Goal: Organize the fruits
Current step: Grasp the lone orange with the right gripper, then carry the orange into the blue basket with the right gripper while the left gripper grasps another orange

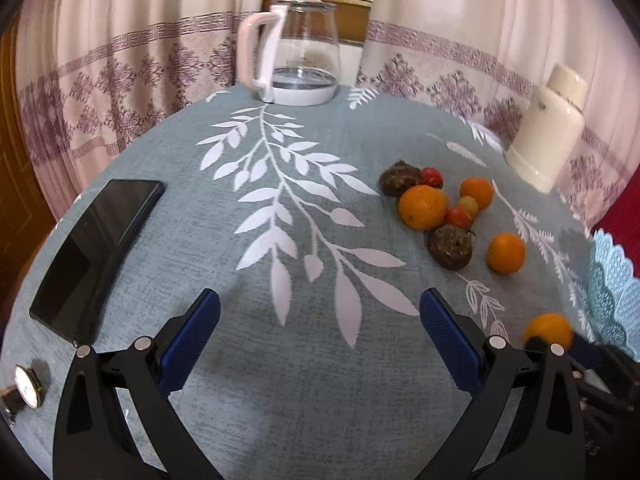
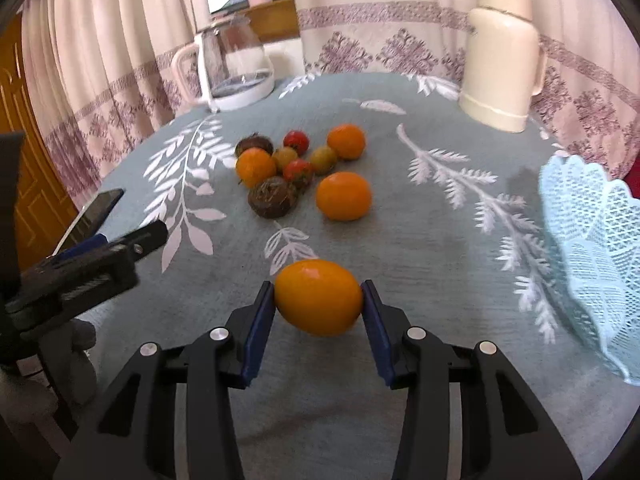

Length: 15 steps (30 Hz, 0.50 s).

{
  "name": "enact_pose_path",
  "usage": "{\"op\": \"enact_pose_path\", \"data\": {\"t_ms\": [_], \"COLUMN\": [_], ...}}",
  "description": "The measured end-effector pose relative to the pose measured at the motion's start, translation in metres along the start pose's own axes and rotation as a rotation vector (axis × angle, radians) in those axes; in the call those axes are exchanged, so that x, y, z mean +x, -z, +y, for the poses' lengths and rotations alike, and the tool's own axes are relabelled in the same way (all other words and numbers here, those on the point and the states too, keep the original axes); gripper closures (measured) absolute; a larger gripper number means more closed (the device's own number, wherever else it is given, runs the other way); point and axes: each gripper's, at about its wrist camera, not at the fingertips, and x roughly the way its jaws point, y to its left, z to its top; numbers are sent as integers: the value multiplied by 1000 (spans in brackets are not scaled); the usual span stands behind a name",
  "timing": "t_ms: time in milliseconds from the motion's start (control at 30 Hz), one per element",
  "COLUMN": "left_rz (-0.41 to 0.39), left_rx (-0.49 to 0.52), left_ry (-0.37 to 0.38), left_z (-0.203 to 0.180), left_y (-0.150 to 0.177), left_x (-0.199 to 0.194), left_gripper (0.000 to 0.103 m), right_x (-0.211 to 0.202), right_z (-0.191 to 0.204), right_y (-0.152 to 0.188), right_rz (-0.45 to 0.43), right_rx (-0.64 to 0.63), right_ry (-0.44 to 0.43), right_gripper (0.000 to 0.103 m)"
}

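1. A grey-blue woven tablecloth [image 2: 420, 240] printed with white leaf sprays is seen over a round table
2. A smooth, glossy orange [image 2: 318, 298] is clamped between the blue ribbed pads [image 2: 256, 334] of the right gripper [image 2: 318, 304], at the near centre, lifted just off the cloth
3. The left gripper [image 1: 320, 332] is held wide apart over bare cloth, nothing between its textured blue pads [image 1: 192, 340]
4. A fruit cluster is noted at mid-table: round oranges [image 2: 343, 196], small red and yellowish tomatoes [image 2: 298, 172], and two dark, rough-skinned fruits [image 2: 273, 197]
5. A pale blue lattice plastic basket [image 2: 592, 248] with a scalloped rim is seen at the right edge
6. A clear glass kettle [image 1: 304, 48] with a pink handle stands at the far side; a cream thermos [image 2: 500, 56] at the far right
7. A black phone [image 1: 96, 248] and a wristwatch [image 1: 26, 386] lie at the left
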Motion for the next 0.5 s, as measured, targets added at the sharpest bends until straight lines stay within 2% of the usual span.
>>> {"op": "enact_pose_path", "data": {"t_ms": [267,500], "left_rz": [-11,14], "left_rx": [112,210], "left_ry": [60,128], "left_z": [-50,-103], "left_y": [-16,-25], "left_x": [-4,11], "left_gripper": [2,2], "right_x": [-31,-50], "right_z": [-33,-61], "right_y": [2,-6], "right_rz": [-81,-132], "right_rx": [66,100], "right_ry": [29,60], "right_gripper": [59,59]}}
